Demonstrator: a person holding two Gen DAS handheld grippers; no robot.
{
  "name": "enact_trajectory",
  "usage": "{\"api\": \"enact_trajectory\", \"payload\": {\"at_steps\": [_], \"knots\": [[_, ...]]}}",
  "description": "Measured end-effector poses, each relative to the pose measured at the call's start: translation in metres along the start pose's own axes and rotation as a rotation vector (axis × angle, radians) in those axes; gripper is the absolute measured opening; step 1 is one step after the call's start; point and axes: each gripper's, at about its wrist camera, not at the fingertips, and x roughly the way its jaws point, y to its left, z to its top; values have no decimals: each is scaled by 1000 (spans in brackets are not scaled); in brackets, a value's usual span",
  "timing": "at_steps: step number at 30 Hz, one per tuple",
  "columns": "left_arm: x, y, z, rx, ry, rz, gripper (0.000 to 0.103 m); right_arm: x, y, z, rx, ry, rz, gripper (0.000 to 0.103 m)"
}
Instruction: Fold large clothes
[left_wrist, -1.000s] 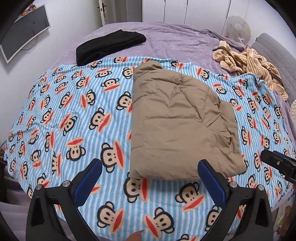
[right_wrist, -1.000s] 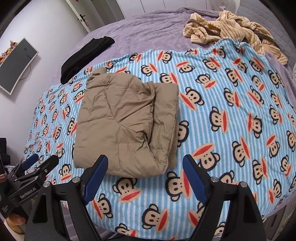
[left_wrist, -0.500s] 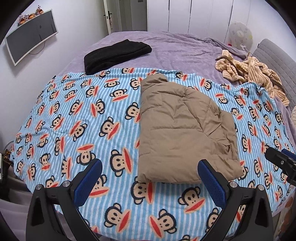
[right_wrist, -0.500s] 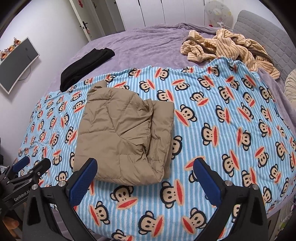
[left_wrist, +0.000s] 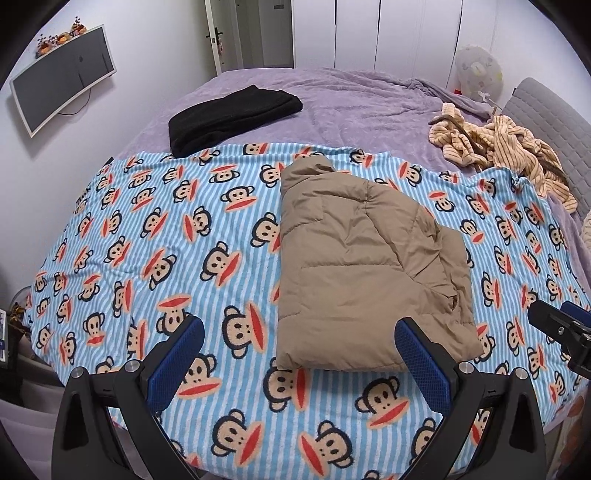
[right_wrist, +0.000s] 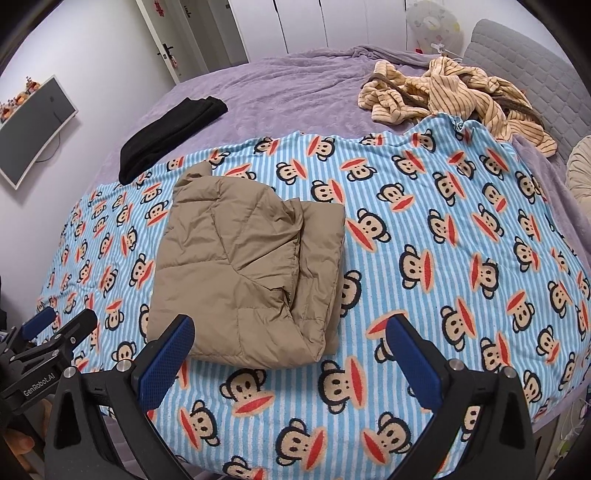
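Note:
A tan padded jacket (left_wrist: 362, 266) (right_wrist: 247, 280) lies folded into a thick rectangle on a blue striped monkey-print blanket (left_wrist: 155, 236) (right_wrist: 461, 229) covering the bed. My left gripper (left_wrist: 299, 354) hovers open above the blanket's near edge, in front of the jacket's near end, nothing between its blue pads. My right gripper (right_wrist: 291, 354) is also open and empty, held just short of the jacket's near right corner. Each gripper shows at the edge of the other's view: the right gripper (left_wrist: 561, 328) and the left gripper (right_wrist: 48, 343).
A folded black garment (left_wrist: 232, 114) (right_wrist: 173, 129) rests on the purple bedspread (left_wrist: 362, 99) behind the blanket. A crumpled striped beige garment (left_wrist: 506, 147) (right_wrist: 450, 96) lies at the back right by the grey headboard (right_wrist: 524, 62). A wall monitor (left_wrist: 62, 92) hangs left.
Both grippers have pulled back and risen from the jacket, so more of the room and bed shows. The right gripper's jaws opened wider. The jacket has not moved.

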Motion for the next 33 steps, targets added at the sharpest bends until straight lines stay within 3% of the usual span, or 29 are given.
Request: {"api": "enact_trajectory", "payload": {"at_steps": [33], "knots": [[-4,-1,7,3,-15,11,103,-2,0,0,2,-1,1,103]]}}
